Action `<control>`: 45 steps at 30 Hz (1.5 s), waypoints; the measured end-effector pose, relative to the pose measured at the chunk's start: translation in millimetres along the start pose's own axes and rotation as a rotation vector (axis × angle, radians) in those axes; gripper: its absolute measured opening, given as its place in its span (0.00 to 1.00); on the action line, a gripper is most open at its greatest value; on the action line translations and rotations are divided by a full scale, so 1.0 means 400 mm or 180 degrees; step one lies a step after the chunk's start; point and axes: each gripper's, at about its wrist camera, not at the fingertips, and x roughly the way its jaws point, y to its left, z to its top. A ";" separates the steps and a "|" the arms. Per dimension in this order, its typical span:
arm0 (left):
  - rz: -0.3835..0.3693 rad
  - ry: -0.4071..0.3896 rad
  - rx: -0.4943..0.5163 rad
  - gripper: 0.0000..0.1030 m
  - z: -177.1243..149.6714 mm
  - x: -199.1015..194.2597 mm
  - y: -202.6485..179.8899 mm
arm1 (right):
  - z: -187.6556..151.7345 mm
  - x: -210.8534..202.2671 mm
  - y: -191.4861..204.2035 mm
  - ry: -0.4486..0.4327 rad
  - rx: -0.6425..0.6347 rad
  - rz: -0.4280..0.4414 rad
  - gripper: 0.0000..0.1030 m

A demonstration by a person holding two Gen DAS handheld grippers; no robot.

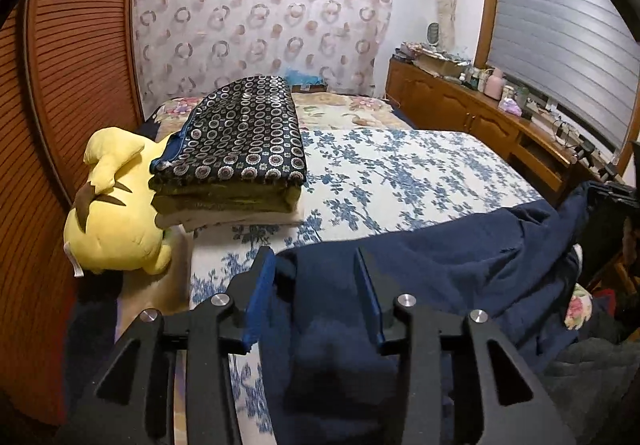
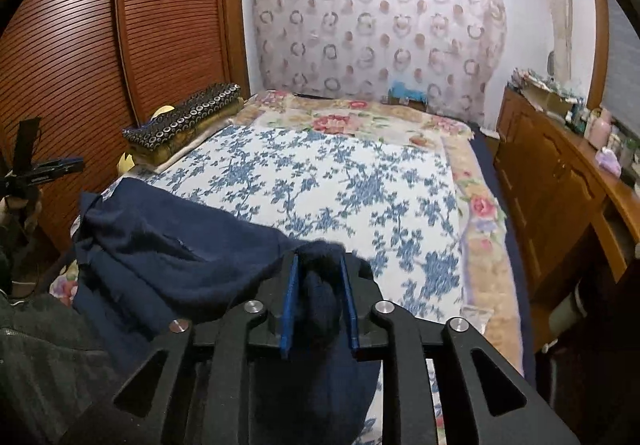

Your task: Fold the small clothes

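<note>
Right wrist view: right tool (image 2: 319,265) clenched on a bunch of the navy garment (image 2: 168,257), which lies leftward over the bed (image 2: 360,173). Left tool (image 1: 316,261) spread apart, straddling the cloth; folded blanket (image 1: 240,133) beyond.

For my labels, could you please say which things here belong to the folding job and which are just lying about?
Job: navy garment, right tool gripping it, left tool open over it.
Lying about: yellow plush toy, folded quilts, bottles on the cabinet.
</note>
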 end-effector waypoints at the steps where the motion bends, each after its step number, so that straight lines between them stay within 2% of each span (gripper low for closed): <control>1: -0.0003 0.0012 0.0008 0.41 0.003 0.010 0.001 | -0.003 0.008 -0.004 -0.0005 -0.0011 -0.0014 0.27; 4: -0.0031 0.0089 0.0039 0.42 0.020 0.058 0.000 | -0.002 0.022 -0.010 -0.0008 -0.0043 -0.0018 0.27; 6: -0.0052 0.0127 0.0057 0.47 0.029 0.079 -0.002 | 0.000 0.029 -0.013 -0.0007 -0.0058 -0.0045 0.33; 8: -0.0078 0.0177 0.0094 0.58 0.036 0.106 -0.006 | -0.002 0.056 -0.029 0.0014 -0.0051 -0.0064 0.38; 10: -0.0104 0.0288 0.0127 0.60 0.039 0.140 -0.008 | -0.004 0.087 -0.039 0.0062 -0.0021 -0.0047 0.43; 11: -0.0104 0.0337 0.0140 0.61 0.039 0.153 -0.007 | -0.003 0.106 -0.045 0.0095 -0.0012 -0.0021 0.47; 17: 0.0032 0.0594 0.0156 0.61 0.027 0.230 0.010 | -0.002 0.234 -0.081 0.0337 0.0074 -0.0029 0.47; 23: 0.0072 0.0763 -0.0050 0.61 0.005 0.273 0.060 | 0.005 0.339 -0.097 0.0566 0.0096 -0.0071 0.47; 27: 0.0042 0.0896 -0.0109 0.61 -0.019 0.295 0.076 | -0.002 0.370 -0.095 0.0660 0.0107 -0.0026 0.48; 33: 0.0055 0.0884 -0.0035 0.60 -0.023 0.294 0.072 | -0.021 0.384 -0.110 0.0736 0.0198 0.0059 0.50; 37: 0.0019 0.0898 0.0038 0.53 -0.021 0.298 0.059 | -0.025 0.401 -0.109 0.0771 0.0211 0.0078 0.51; 39: -0.0026 0.0907 0.0030 0.48 -0.020 0.296 0.061 | -0.024 0.403 -0.107 0.0772 0.0207 0.0010 0.57; 43: -0.0186 0.0955 -0.0015 0.23 -0.015 0.295 0.060 | -0.027 0.410 -0.108 0.0796 0.0210 0.0041 0.57; 45: -0.0197 0.0967 -0.0028 0.21 -0.016 0.293 0.056 | -0.032 0.413 -0.104 0.0825 0.0200 0.0062 0.57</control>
